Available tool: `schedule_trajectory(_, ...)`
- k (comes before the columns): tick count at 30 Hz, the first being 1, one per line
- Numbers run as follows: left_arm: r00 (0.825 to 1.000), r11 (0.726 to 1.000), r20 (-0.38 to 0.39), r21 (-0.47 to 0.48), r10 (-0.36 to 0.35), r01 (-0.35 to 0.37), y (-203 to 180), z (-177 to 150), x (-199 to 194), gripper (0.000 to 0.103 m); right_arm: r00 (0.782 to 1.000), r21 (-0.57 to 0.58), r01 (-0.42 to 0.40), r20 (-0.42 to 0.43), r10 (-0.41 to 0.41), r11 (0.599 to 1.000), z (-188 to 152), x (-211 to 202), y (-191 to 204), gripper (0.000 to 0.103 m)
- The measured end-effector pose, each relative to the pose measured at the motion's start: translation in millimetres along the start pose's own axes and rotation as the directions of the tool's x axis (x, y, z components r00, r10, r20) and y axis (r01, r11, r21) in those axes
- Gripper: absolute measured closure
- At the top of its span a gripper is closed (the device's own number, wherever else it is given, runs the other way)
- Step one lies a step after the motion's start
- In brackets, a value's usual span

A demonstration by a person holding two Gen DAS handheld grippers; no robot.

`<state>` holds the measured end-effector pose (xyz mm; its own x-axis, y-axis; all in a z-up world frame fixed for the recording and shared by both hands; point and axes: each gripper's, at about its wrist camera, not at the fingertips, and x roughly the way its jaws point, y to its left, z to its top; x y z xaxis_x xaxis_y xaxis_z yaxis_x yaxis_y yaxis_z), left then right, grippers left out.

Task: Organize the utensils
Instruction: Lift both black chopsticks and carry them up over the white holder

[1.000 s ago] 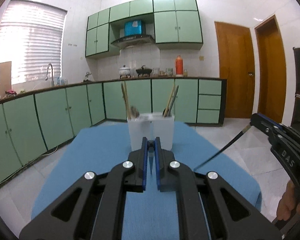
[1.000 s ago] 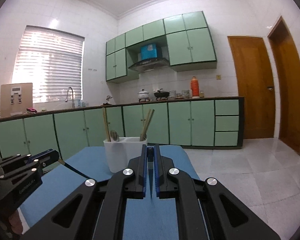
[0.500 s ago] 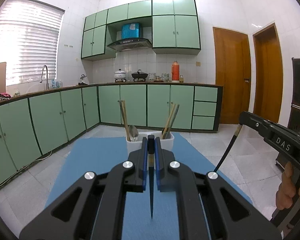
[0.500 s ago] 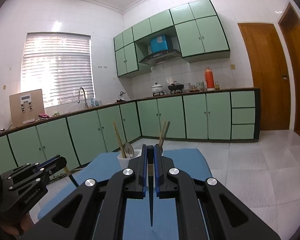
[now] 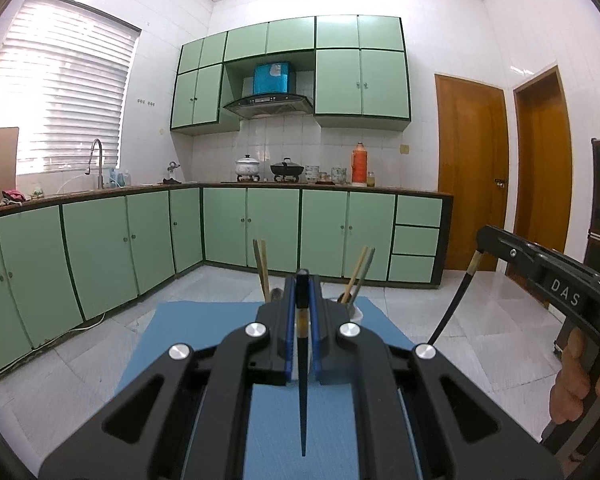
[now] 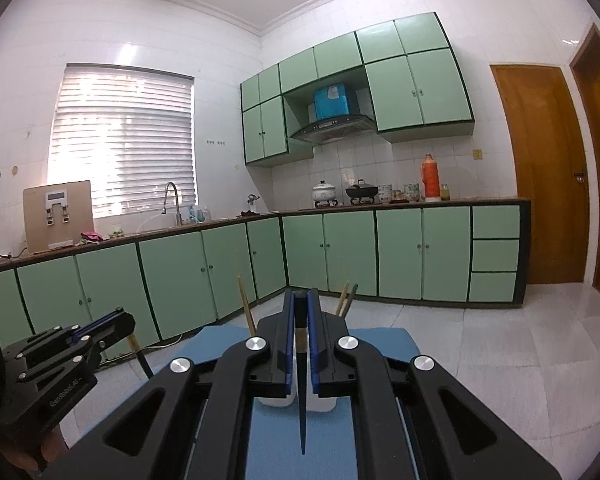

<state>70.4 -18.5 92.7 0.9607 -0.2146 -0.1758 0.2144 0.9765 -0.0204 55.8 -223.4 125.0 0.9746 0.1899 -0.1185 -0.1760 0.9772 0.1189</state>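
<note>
My left gripper [image 5: 301, 294] is shut on a dark chopstick [image 5: 302, 384] that hangs point down over the blue mat [image 5: 204, 332]. My right gripper [image 6: 300, 308] is shut on a second dark chopstick [image 6: 302, 400], also point down. In the left wrist view the right gripper [image 5: 485, 240] shows at the right with its chopstick [image 5: 454, 304]. A white utensil holder [image 6: 274, 398] sits on the mat behind the fingers, mostly hidden, with wooden chopsticks [image 5: 261, 270] and a spoon standing in it. Both grippers are raised above the holder.
The blue mat [image 6: 384, 340] covers a small table with white tiled floor [image 6: 500, 360] around it. Green cabinets [image 5: 100, 248] line the walls. The left gripper [image 6: 72, 344] shows at the lower left of the right wrist view.
Both grippers have lifted up and tilted back from the holder, each keeping its chopstick. The holder now sits lower and is mostly hidden behind the fingers.
</note>
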Motion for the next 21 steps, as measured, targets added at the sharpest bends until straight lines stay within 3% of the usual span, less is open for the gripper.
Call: schedule_trajectory(21, 0.987, 0.999, 0.162, -0.046, 0.013, -0.006, 12, 81, 51, 0.097, 0.995, -0.022, 0.003, 0.103, 0.0, 1.0, 70, 51, 9, 0.097)
